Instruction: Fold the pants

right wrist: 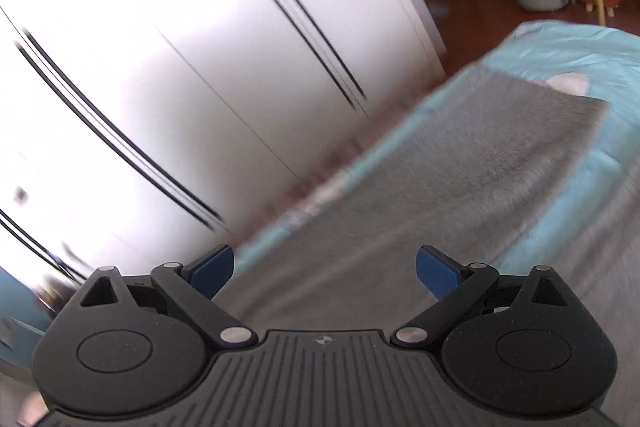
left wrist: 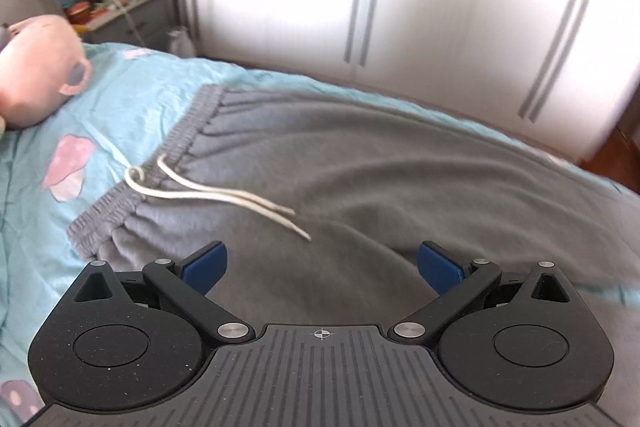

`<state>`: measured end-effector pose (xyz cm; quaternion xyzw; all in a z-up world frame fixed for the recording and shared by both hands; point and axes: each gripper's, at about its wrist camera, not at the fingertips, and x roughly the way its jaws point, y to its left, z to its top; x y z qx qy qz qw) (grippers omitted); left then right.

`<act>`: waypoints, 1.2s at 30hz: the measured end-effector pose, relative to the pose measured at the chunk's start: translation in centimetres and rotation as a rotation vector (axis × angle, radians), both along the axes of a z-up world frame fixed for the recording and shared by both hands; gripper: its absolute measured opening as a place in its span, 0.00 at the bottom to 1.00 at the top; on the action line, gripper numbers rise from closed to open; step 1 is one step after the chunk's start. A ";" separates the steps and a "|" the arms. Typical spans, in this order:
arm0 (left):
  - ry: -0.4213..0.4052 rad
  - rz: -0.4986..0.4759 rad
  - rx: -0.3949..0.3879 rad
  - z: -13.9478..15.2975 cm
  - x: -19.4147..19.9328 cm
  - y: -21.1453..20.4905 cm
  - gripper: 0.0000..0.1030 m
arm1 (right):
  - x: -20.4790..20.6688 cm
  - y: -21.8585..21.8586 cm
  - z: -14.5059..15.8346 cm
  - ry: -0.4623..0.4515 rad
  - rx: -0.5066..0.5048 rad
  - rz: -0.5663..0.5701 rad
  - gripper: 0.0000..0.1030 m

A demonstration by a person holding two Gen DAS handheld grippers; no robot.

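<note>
Left wrist view: grey pants (left wrist: 360, 179) are seen spread flat on a light blue bedsheet (left wrist: 132, 95), the gathered elastic waistband (left wrist: 160, 163) to the far left and a white drawstring (left wrist: 224, 195) trailing across the soft, fleecy cloth. The left gripper (left wrist: 322, 267) is held wide open just above the fabric, and nothing is gripped. In the blurred right wrist view, the right gripper (right wrist: 324, 269) is likewise spread wide and empty over a leg (right wrist: 480, 155) running to the far right. No fold seems yet made; a grasp on an edge is judged to be called for next. A pink plush toy (left wrist: 36, 71) lies at far left.
</note>
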<state>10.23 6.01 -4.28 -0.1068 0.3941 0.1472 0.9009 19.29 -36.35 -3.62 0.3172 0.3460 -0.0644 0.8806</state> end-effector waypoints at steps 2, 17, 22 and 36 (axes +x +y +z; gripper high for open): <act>-0.018 0.029 -0.001 -1.1 1.0 0.5 1.00 | 3.7 -1.2 -1.8 0.066 -0.002 -0.011 0.95; -0.072 0.098 -0.069 -10.4 4.2 1.8 1.00 | 22.5 -6.1 -11.7 0.342 -0.044 -0.255 0.58; -0.080 0.053 -0.070 -10.9 4.6 1.1 1.00 | 24.4 -6.0 -13.0 0.371 -0.035 -0.314 0.83; -0.163 -0.027 -0.349 -8.1 7.6 6.1 1.00 | 13.5 -9.8 -12.3 0.103 0.156 -0.276 0.04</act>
